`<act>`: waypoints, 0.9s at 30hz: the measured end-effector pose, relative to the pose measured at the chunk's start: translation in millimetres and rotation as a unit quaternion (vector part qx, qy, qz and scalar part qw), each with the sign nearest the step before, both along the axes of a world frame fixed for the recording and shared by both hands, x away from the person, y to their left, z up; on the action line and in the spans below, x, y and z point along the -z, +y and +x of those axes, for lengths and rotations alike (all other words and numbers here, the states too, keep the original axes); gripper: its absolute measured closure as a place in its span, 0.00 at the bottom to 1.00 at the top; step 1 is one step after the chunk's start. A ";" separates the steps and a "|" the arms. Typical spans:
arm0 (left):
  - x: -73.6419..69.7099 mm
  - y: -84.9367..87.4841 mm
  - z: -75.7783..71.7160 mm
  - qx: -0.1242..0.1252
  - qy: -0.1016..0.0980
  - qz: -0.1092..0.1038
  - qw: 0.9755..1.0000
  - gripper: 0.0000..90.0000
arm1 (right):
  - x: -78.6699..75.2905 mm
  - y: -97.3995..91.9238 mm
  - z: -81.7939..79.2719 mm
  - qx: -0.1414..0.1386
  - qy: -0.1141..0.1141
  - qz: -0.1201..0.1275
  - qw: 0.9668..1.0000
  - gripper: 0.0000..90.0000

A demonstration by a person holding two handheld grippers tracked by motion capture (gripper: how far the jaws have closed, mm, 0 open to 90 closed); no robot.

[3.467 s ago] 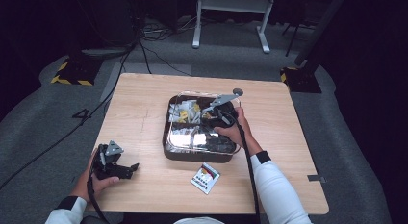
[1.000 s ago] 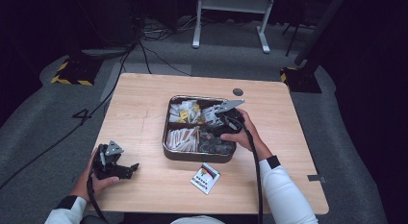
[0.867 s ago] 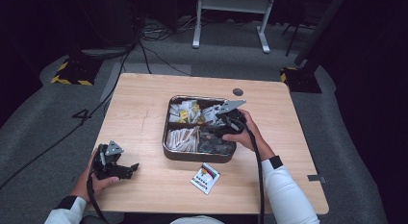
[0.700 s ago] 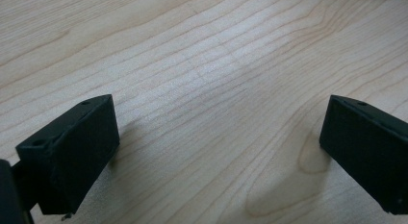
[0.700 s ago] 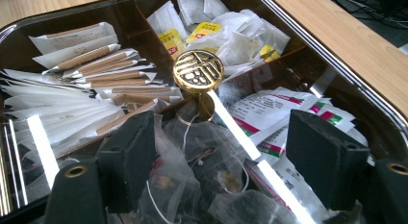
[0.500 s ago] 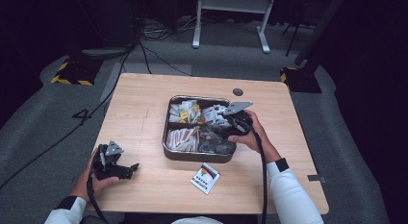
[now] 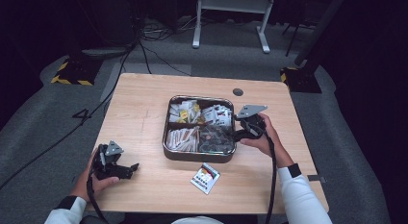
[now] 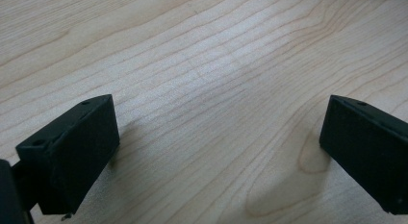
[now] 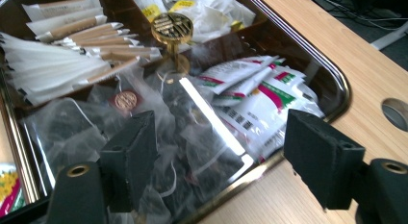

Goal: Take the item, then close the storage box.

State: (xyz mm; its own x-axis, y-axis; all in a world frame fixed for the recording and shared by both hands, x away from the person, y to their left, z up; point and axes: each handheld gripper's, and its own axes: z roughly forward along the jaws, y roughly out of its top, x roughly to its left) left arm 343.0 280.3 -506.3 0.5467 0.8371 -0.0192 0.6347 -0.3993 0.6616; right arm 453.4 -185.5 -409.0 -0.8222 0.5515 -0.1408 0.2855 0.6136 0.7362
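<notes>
while your right hand-held gripper [image 7: 242,131] sits at the right rim of the metal tray [image 7: 198,157], its jaws stand wide apart with nothing between them. in the right gripper view [image 9: 219,154] one jaw hangs over the clear tea bags [image 9: 144,137] inside the tray, the other over the wooden counter [image 9: 308,46] just outside the rim. your right hand [image 7: 262,137] wraps the body, grey plate on top, cable trailing back along your white sleeve [image 7: 300,197].

tray is near the middle of the counter [image 7: 139,104], split into four compartments. far left: yellow and white packets [image 7: 183,111]. far right: white sachets with red and green print [image 7: 216,113]. near left: paper-wrapped sticks [image 7: 182,136], fanned out. near right: the clear tea bags [image 7: 215,137]. a round gold knob [image 9: 172,26] stands upright where the dividers cross.

one small printed packet [image 7: 205,177] lies flat on the counter, just in front of the tray, apart from it.

your left hand-held gripper [image 7: 126,168] rests on the counter near the front left corner, well apart from the tray, held in your left hand [image 7: 98,178]. jaws apart, empty; in the left gripper view [image 8: 219,152] both sit low against bare wood [image 8: 207,80]. a round hole [image 7: 237,92] is in the counter beyond the tray's far right corner.
</notes>
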 end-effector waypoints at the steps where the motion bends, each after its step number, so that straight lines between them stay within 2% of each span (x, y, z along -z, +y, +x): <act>1: 0.0 0.0 0.0 0.000 0.000 0.000 1.000 0.00 | 0.0 -2.1 -1.1 0.001 -0.001 -0.002 1.000 0.31; 15: 0.0 0.1 0.1 0.000 0.000 0.000 1.000 0.00 | 2.0 -32.2 -15.7 0.025 -0.010 -0.021 0.999 0.29; 27: 0.3 -0.3 0.0 -0.001 0.001 -0.002 1.000 0.00 | 7.6 -58.1 -31.3 0.052 -0.018 -0.042 0.998 0.28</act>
State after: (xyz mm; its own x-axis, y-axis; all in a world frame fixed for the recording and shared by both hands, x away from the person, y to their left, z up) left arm 342.9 279.9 -506.5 0.5453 0.8379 -0.0237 0.6361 -0.3953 0.6627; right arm 422.1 -243.6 -416.6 -0.7544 0.6188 -0.2193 0.3247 0.6420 0.6946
